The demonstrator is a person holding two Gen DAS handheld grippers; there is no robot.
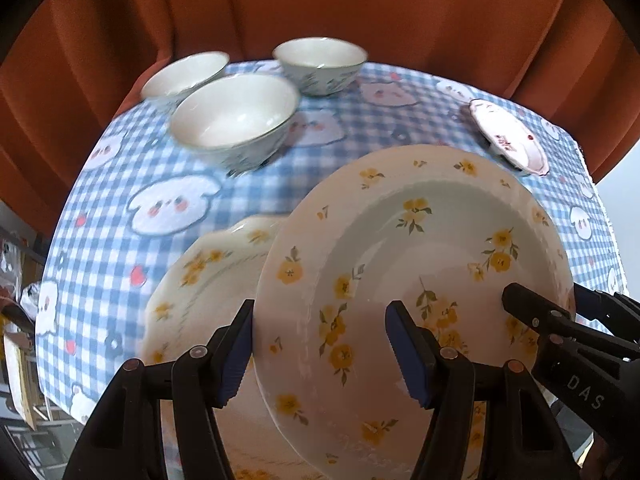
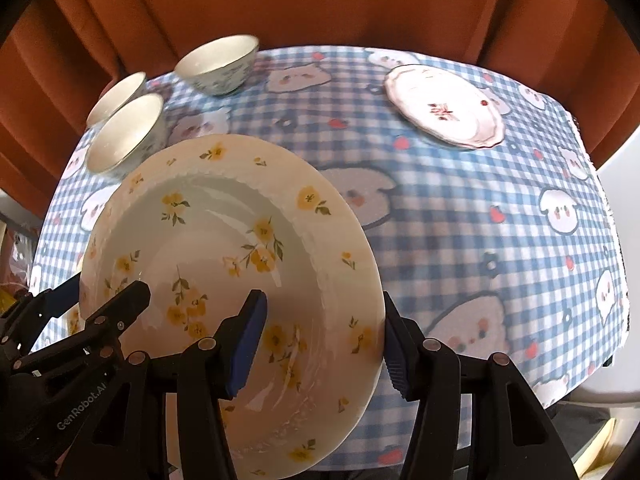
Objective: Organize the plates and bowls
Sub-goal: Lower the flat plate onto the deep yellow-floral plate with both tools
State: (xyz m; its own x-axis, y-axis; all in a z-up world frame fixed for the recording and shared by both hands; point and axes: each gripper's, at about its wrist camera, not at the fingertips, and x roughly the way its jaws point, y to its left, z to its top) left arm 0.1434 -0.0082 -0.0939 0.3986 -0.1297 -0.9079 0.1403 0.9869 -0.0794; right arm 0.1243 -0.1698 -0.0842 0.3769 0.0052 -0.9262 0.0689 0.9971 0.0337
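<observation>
A deep white plate with yellow flowers (image 1: 400, 240) (image 2: 224, 240) hangs tilted above the table, held from both sides. My left gripper (image 1: 324, 344) is shut on its left rim, one pad outside and one inside the well. My right gripper (image 2: 324, 344) is shut on the opposite rim in the same way, and appears in the left wrist view at the far right (image 1: 544, 300). The left gripper (image 2: 104, 288) shows at the left of the right wrist view. A second yellow-flowered plate (image 1: 200, 288) lies on the cloth below, partly hidden.
Three white bowls (image 1: 236, 116) (image 1: 184, 76) (image 1: 320, 64) stand close together at the back left of the blue checked tablecloth (image 2: 480, 240). A pink-rimmed plate (image 2: 444, 108) lies at the back right. An orange curtain (image 2: 320, 0) hangs behind the table.
</observation>
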